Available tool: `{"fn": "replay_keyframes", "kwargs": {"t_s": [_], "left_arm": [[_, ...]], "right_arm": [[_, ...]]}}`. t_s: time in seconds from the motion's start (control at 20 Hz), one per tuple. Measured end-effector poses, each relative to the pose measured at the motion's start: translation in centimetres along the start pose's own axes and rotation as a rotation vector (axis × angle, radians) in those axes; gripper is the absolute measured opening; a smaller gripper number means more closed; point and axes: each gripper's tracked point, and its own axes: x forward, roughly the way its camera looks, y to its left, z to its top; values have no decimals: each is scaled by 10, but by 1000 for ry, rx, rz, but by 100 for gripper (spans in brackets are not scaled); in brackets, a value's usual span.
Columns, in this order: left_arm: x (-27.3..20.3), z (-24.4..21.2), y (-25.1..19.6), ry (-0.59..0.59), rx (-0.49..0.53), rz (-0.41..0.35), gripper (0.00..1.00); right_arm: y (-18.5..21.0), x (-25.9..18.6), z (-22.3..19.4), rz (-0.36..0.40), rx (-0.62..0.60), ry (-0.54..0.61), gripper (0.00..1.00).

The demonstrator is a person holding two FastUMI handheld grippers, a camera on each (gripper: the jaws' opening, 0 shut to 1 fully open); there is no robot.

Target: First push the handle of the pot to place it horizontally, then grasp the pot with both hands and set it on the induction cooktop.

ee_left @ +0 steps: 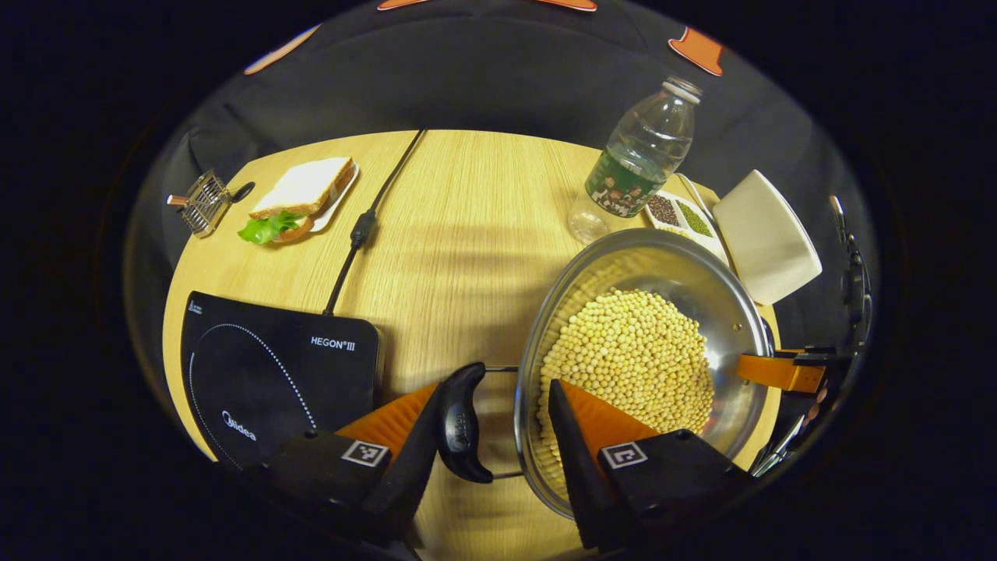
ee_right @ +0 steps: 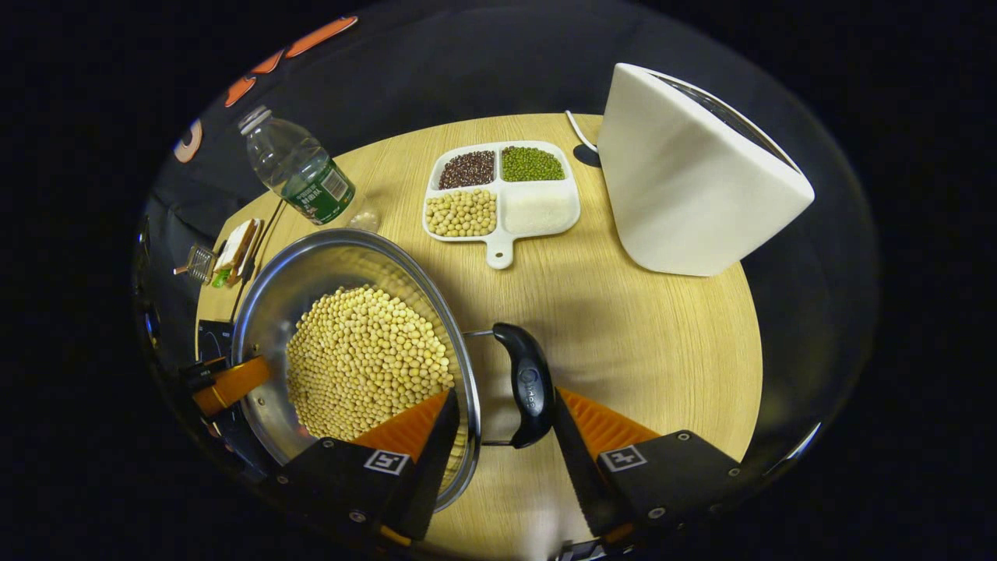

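I am bringing both claws to the pot, one at each side handle. My left claw is standing wide, with the left handle and the pot's rim lying between its fingers; one finger seems to be touching the handle, but I am not yet pinching it. My right claw is likewise wide, straddling the rim and the right handle, with no squeeze that I can make out. Both handles are lying out flat from the rim, so I am judging the pushing step as done. What is left is closing on both handles, lifting, and carrying the pot over.

The pot is sitting on the bench, toward its right side and near the front edge, well short of the induction cooktop, which is resting at the front left corner. The pot is a shiny steel bowl shape with a thin rim, holding a heap of pale yellow beans. I am expecting it to be heavy and the beans to shift if I tilt it.
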Motion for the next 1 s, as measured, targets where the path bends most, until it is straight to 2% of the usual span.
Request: {"fn": "replay_keyframes", "kwargs": {"t_s": [0.05, 0.15, 0.2, 0.25, 0.35, 0.4, 0.45, 0.5, 0.65, 0.85, 0.95, 1.0], "left_arm": [[2, -5, 0, -3, -14, 4, 81], [7, -9, 6, -23, -35, 20, 76], [8, -8, 5, -38, -52, 20, 81], [8, -9, 3, -56, -60, 22, 75], [8, -5, 5, -103, -58, 38, 72], [8, -3, 5, -124, -61, 46, 72], [8, -3, 5, -144, -61, 51, 72], [7, -3, 5, -159, -62, 55, 72], [8, 4, 6, -220, -35, 78, 72], [1, 8, 9, -245, -17, 131, 72], [-7, 18, 11, -273, -12, 153, 71], [-12, 21, 12, -283, -17, 157, 71]], "right_arm": [[-2, 2, 1, -15, -19, -13, 69], [-1, 4, 1, -24, -23, -33, 65], [-1, 5, 2, -27, -14, -44, 65], [-2, 5, 3, -28, -9, -56, 65], [-1, 7, 4, -32, 2, -94, 65], [-1, 6, 5, -36, 3, -118, 65], [-1, 7, 6, -39, 5, -147, 61], [-1, 7, 7, -42, 5, -171, 65], [-1, 7, 10, -46, -5, -226, 65], [2, 6, 6, -34, -6, -237, 57], [7, 3, 3, -19, -12, -248, 59], [10, -3, 2, -12, -13, -259, 55]]}}
